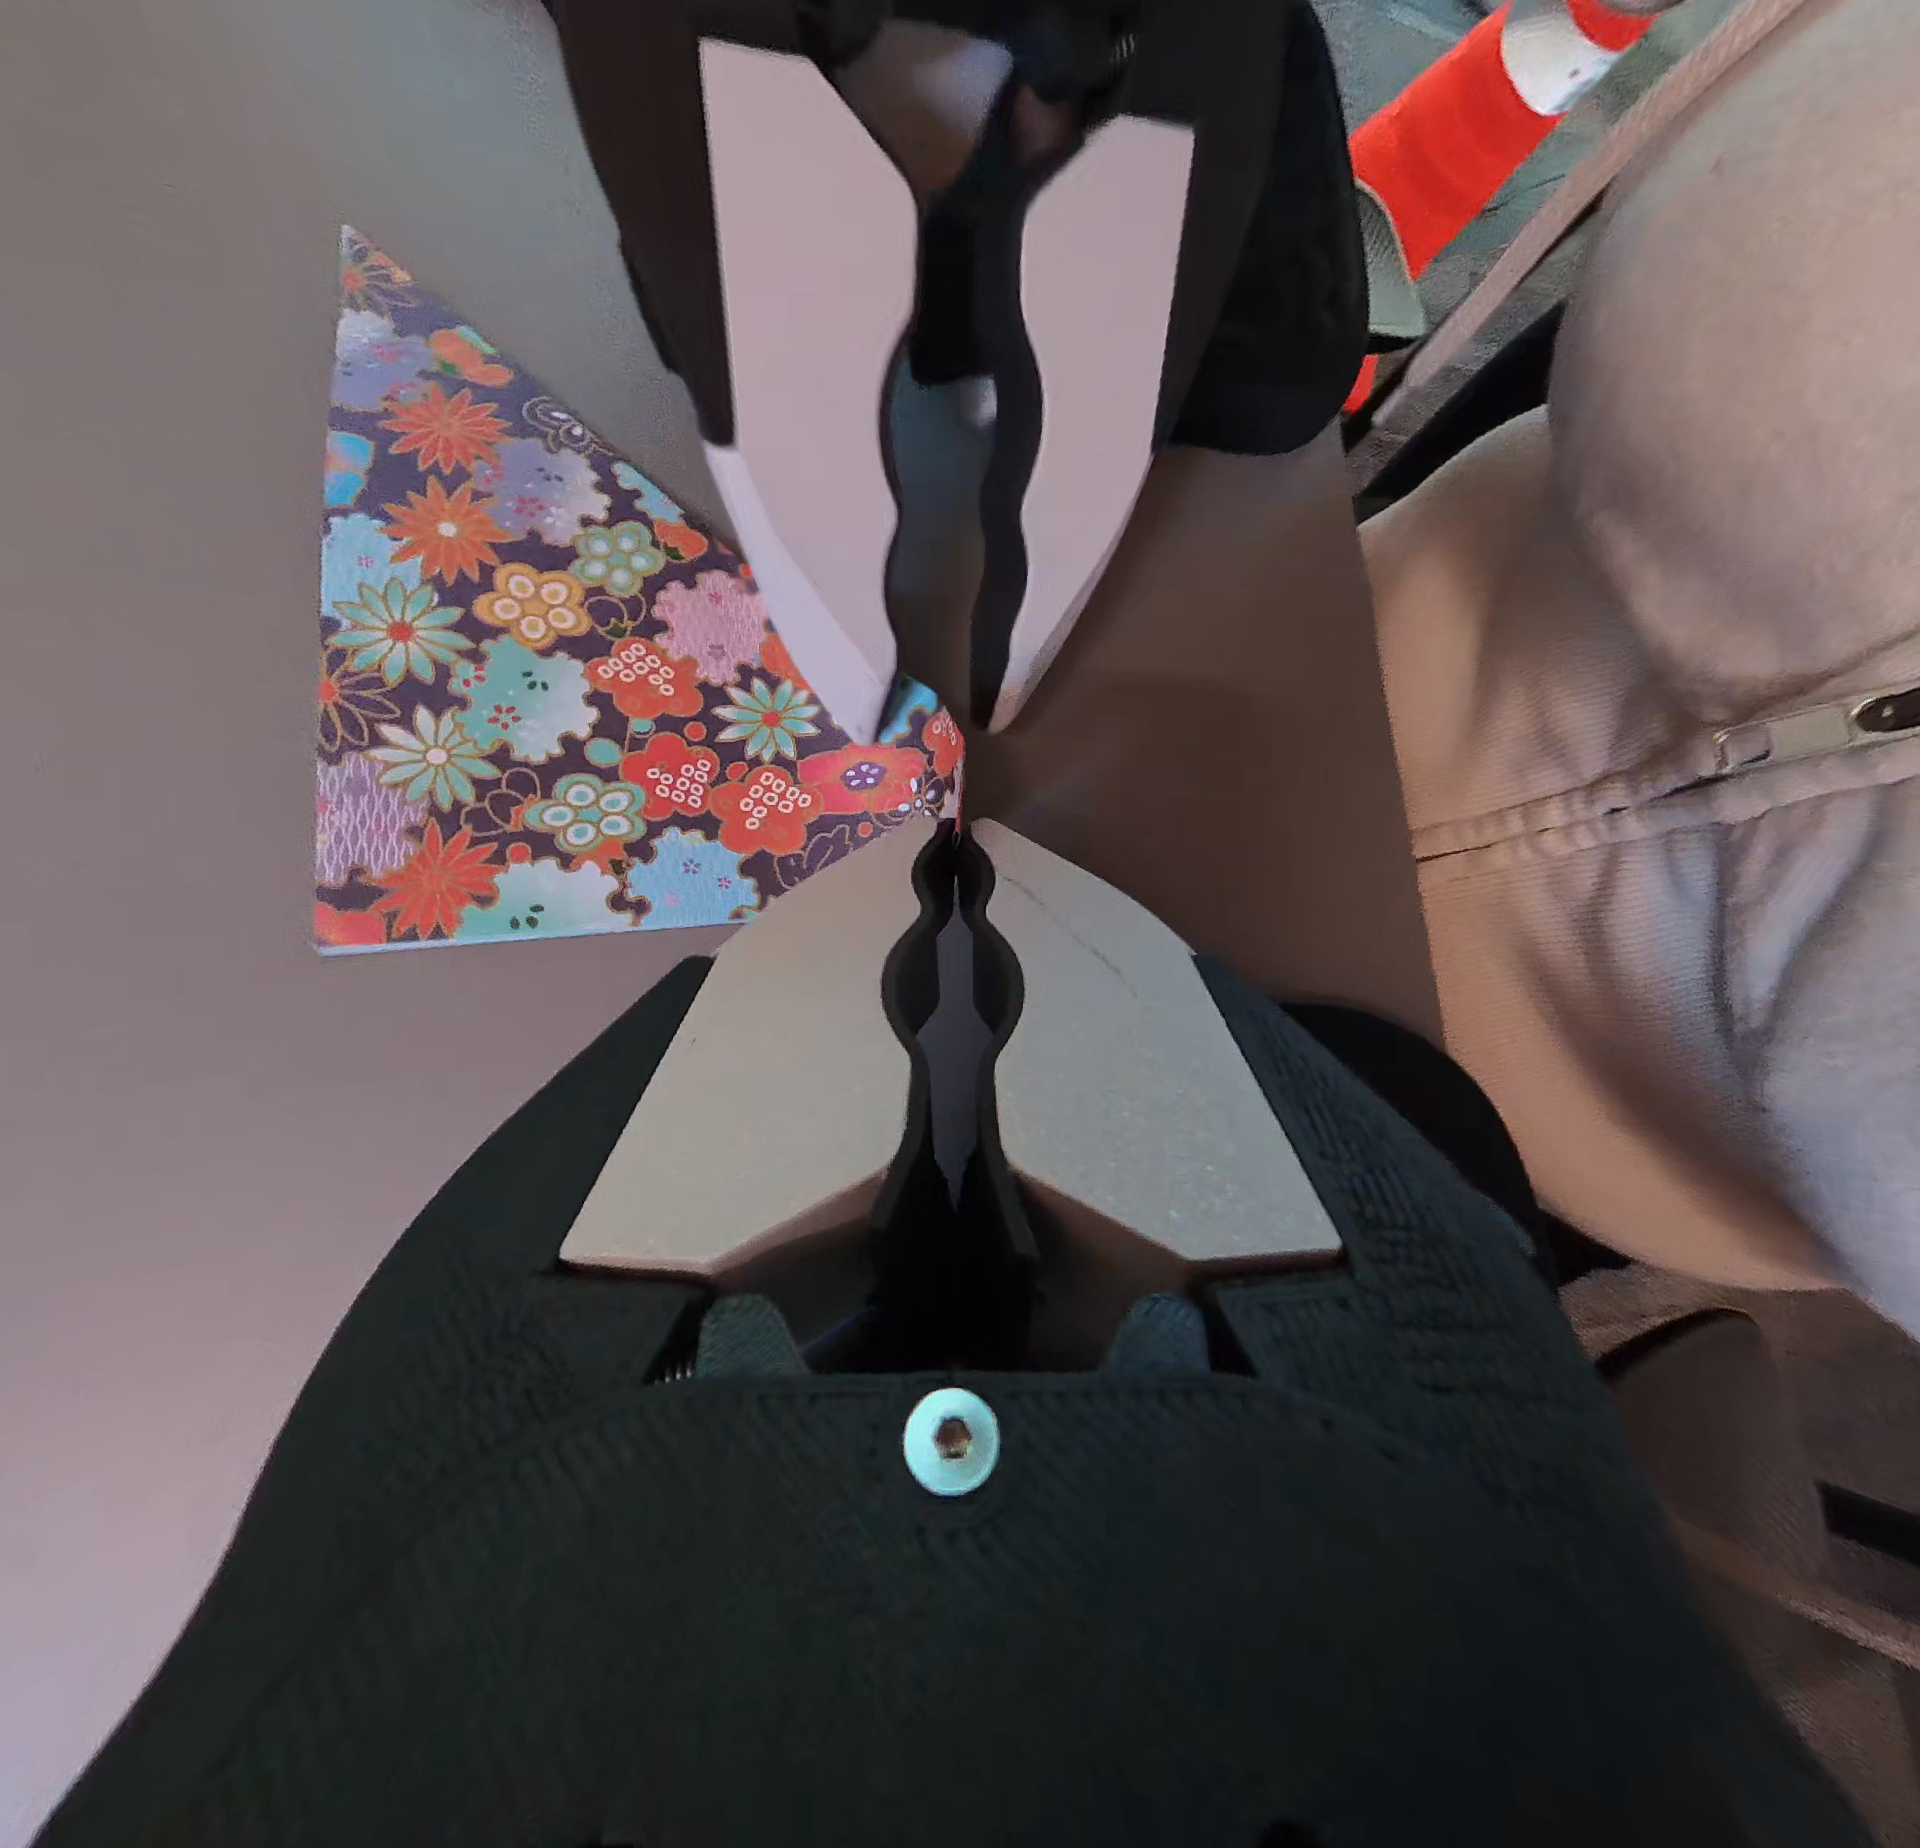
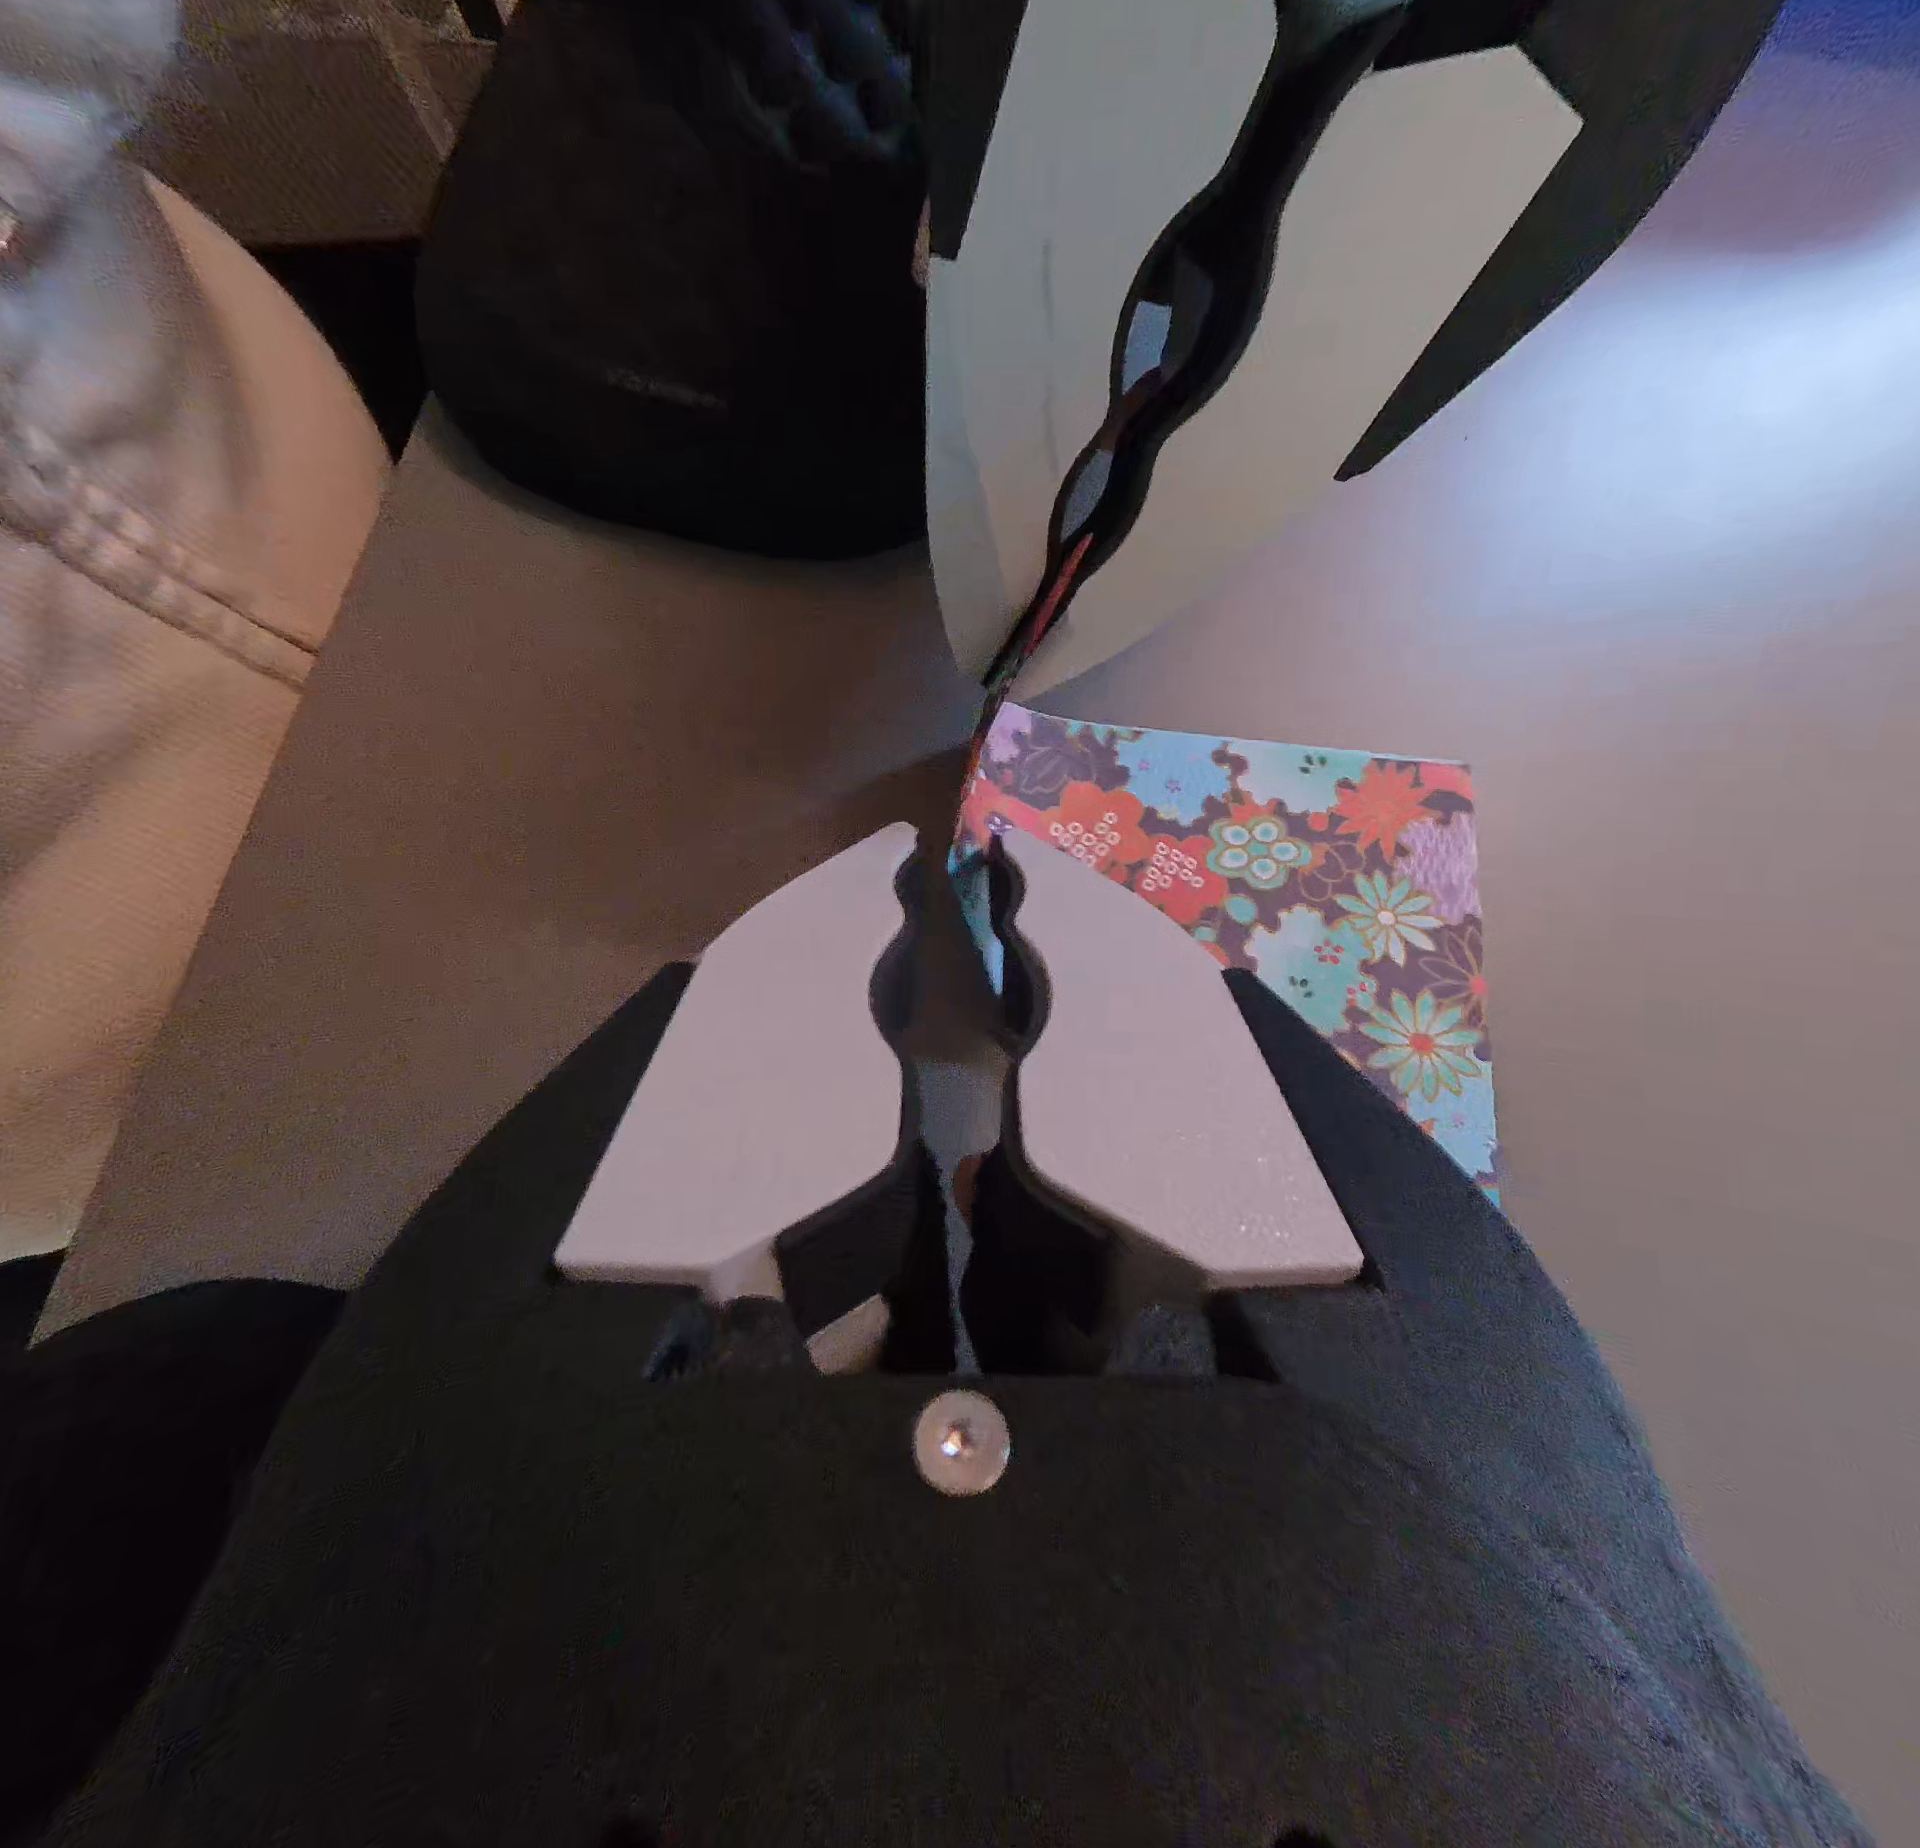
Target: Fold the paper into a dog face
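Left wrist view, paper: we see the floral-patterned origami paper (image 1: pixel 540 676) folded to a triangle, lying flat on the pale grey table (image 1: pixel 156 551), one corner raised toward us.
Left wrist view, our tongs: the left gripper (image 1: pixel 961 842), black with pale grey pads, has its tips pressed together on that raised corner.
Left wrist view, other tongs: the right gripper (image 1: pixel 982 723) comes in from the far side, tip to tip with ours; its tips look closed on the same corner.
Left wrist view, surroundings: a person's beige trousers (image 1: pixel 1662 759) sit just past the table edge.
Right wrist view, paper: the triangle lies to the right, its corner lifted off the table (image 2: pixel 1662 1071).
Right wrist view, our tongs: the right gripper (image 2: pixel 956 848) pinches the paper (image 2: pixel 1299 884) edge between nearly shut tips.
Right wrist view, other tongs: the left gripper (image 2: pixel 1023 645) clamps a strip of the same edge; pattern shows between its pads.
Risk, tearing: we judge that pulling the two grips apart would rip the short span between them.
Risk, crooked crease: uneven lifting could skew the fold, since the rest lies loose.
Risk, slip: only a thin margin is held, so it may slide free.
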Demonstrator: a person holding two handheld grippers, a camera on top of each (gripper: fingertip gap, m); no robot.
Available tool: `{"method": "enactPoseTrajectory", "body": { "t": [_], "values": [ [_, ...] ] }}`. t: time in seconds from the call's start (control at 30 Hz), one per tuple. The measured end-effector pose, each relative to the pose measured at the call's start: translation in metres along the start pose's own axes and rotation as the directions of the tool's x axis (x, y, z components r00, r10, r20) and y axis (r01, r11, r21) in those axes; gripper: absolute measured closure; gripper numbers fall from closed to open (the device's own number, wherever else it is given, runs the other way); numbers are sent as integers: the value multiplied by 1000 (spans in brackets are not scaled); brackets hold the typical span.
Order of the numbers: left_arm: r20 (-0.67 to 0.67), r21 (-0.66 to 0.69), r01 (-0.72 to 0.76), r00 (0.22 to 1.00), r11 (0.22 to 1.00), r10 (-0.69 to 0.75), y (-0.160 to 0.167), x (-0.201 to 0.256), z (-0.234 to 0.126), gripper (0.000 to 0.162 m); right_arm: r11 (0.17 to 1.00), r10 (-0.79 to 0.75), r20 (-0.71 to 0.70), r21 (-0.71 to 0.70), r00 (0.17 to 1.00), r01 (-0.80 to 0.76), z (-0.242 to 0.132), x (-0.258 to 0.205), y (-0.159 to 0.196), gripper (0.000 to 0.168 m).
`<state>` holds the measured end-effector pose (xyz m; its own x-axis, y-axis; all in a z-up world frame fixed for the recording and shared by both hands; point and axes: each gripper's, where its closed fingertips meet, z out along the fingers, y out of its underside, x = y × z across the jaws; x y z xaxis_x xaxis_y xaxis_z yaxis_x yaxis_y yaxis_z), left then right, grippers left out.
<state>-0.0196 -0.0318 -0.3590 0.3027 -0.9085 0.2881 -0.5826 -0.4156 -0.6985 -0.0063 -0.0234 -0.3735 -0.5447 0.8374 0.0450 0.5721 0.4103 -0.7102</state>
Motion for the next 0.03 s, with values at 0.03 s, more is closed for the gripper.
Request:
{"method": "enactPoseTrajectory", "body": {
  "t": [0.03],
  "values": [
    [-12,-1,14,1000,1000,-14,-2,-1,0,162,1000,15,-17,-2,1000,-15,1,3,2,168]
  ]
}}
